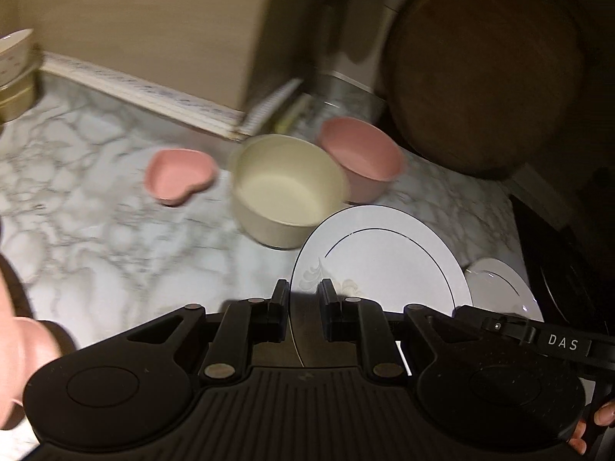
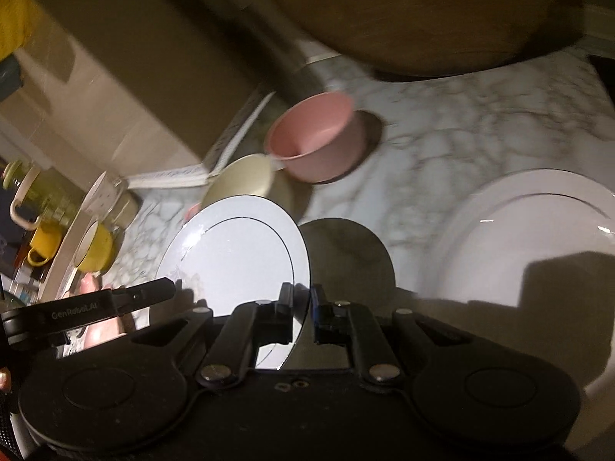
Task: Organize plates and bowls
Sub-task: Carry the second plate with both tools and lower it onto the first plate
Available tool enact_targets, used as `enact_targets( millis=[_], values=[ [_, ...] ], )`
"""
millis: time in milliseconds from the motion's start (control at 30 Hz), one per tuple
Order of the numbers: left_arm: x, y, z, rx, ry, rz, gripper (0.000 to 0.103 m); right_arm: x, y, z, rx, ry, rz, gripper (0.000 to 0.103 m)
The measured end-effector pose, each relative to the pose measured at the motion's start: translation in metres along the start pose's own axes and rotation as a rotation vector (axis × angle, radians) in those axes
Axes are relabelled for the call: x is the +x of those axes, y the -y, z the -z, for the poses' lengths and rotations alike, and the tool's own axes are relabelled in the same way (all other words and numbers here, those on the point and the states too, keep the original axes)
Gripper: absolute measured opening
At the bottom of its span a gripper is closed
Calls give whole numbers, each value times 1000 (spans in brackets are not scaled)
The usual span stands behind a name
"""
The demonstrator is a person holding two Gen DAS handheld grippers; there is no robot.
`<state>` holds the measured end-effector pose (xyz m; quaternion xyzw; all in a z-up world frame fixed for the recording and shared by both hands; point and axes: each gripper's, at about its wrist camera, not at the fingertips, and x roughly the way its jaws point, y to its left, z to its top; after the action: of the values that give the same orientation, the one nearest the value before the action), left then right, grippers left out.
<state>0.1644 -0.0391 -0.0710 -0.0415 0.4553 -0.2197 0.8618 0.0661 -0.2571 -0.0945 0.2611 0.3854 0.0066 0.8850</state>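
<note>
Both grippers hold one white plate with a thin dark ring (image 1: 388, 265) above the marble counter. My left gripper (image 1: 304, 292) is shut on its left rim. My right gripper (image 2: 301, 299) is shut on the right rim of the same plate (image 2: 238, 253). A second white plate (image 2: 530, 238) lies on the counter to the right, also in the left wrist view (image 1: 499, 288). Beyond stand a cream bowl (image 1: 288, 188), a pink round bowl (image 1: 363, 157) and a pink heart-shaped dish (image 1: 178, 174). The right wrist view shows the cream bowl (image 2: 246, 176) and pink bowl (image 2: 315, 138).
A large round wooden board (image 1: 484, 73) leans at the back right. A beige wall corner and a metal canister (image 1: 346, 92) stand behind the bowls. Stacked bowls (image 1: 15, 73) sit far left. Yellow mugs (image 2: 92, 246) and a jar (image 2: 30, 188) stand at left.
</note>
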Motion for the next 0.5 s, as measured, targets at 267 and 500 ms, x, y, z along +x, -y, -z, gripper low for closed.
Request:
enact_targets(
  millis=[267, 500],
  values=[
    [24, 67, 14, 86, -23, 44, 16, -37, 59, 4, 68, 51, 53, 8],
    [49, 117, 24, 145, -58, 79, 16, -63, 106, 11, 124, 76, 102, 8]
  ],
)
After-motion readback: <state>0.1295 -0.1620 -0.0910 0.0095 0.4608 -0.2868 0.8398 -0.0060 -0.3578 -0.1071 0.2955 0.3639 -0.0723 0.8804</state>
